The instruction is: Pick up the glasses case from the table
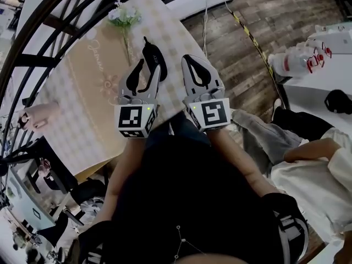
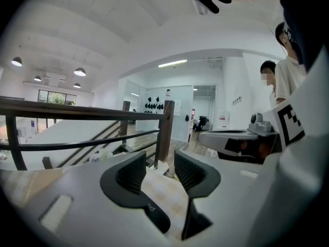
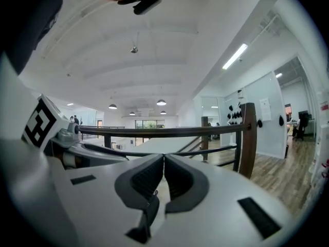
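My left gripper [image 2: 160,162] holds its fingers [image 2: 131,176] apart and empty, with the glasses case [image 1: 155,55] just ahead of their tips on the surface [image 1: 82,98]. The right gripper [image 3: 164,164] has its fingers [image 3: 146,179] closed together.

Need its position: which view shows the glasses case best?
Head view: the glasses case lies in plain sight on the table. Left gripper view shows only a dark lettered sliver, probably it; right gripper view, nothing.
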A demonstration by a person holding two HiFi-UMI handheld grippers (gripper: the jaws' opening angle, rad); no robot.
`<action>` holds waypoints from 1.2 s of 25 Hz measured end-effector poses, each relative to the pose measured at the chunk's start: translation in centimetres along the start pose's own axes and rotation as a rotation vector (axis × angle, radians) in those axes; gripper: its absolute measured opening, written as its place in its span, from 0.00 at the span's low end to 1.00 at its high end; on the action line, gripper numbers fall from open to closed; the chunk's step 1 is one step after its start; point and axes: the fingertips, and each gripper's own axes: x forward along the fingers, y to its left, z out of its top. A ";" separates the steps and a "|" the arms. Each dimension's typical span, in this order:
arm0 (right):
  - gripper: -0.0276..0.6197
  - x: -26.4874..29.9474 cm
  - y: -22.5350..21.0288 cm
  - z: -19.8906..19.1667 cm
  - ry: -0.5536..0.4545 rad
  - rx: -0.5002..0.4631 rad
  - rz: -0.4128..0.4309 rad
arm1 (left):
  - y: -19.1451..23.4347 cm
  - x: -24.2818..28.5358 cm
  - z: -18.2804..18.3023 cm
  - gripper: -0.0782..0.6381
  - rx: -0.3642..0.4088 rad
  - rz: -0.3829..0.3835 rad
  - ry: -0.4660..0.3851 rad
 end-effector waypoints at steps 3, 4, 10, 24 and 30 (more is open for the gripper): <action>0.06 0.4 0.2 -0.9 0.019 -0.002 0.003 | 0.5 1.0 -1.5 0.35 -0.030 -0.003 0.053; 0.06 0.5 0.2 -1.2 0.030 -0.001 0.001 | 0.7 1.3 -2.1 0.36 -0.043 -0.001 0.072; 0.06 1.7 -0.3 -2.3 0.052 -0.010 -0.007 | 1.6 2.8 -5.5 0.40 -0.116 0.013 0.170; 0.06 3.7 -0.8 -5.4 0.114 0.023 0.019 | 3.1 5.2 -12.0 0.50 -0.249 0.066 0.341; 0.06 5.0 -1.4 -6.0 0.137 0.034 0.023 | 3.5 6.5 -14.2 0.52 -0.248 0.078 0.405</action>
